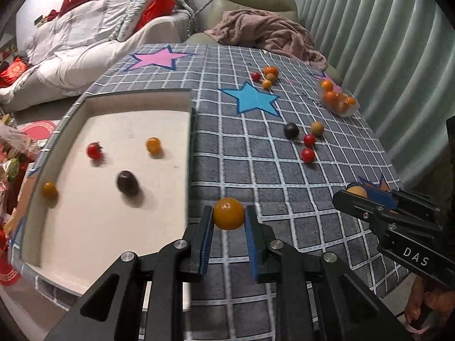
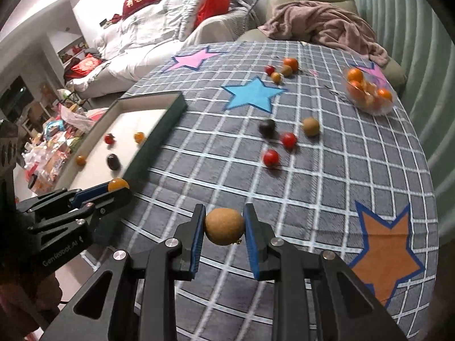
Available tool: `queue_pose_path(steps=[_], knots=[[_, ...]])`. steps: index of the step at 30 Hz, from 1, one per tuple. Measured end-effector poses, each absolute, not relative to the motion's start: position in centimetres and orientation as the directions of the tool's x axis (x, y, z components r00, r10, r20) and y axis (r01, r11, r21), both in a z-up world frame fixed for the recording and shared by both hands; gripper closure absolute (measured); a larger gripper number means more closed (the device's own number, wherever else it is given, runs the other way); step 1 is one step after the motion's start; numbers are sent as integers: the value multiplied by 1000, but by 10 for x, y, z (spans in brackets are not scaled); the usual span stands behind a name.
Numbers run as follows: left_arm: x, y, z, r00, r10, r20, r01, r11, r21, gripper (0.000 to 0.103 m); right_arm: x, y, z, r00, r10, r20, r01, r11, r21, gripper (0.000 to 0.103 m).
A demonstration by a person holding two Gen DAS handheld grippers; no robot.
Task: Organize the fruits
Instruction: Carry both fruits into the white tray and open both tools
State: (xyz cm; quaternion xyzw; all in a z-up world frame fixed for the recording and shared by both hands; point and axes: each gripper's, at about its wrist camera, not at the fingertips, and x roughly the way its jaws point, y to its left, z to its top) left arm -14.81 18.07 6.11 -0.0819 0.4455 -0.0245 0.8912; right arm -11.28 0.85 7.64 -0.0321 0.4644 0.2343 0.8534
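Observation:
My left gripper (image 1: 229, 217) is shut on an orange cherry tomato (image 1: 229, 213), held above the cloth just right of the white tray (image 1: 68, 241). The tray holds a red tomato (image 1: 94, 150), two orange tomatoes (image 1: 153, 145) and a dark fruit (image 1: 128, 183). My right gripper (image 2: 224, 224) is shut on a brown longan (image 2: 224, 226) over the table's near side. Loose fruits lie mid-table: a dark one (image 2: 267, 127), a longan (image 2: 310, 126), two red tomatoes (image 2: 288, 139). In the right wrist view the left gripper (image 2: 118, 187) shows at the tray's near corner.
A clear bowl (image 2: 369, 92) of orange fruits stands at the far right edge. Another small cluster of fruits (image 2: 281, 69) lies at the back. The checked cloth has star patches (image 2: 254, 95). A sofa and an armchair with a pink blanket (image 2: 321, 25) stand behind the table.

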Motion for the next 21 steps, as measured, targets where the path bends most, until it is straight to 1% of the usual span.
queue_pose_path(steps=[13,21], knots=[[-168,233,70,630,-60,-774,-108,981,-163,80,-125,83,98,424,424,-800,-542,826,151,74],[-178,268,65,628,3,-779,-165,978,-129,80,-132,128,98,385,444,-809,-603,785,144,74]])
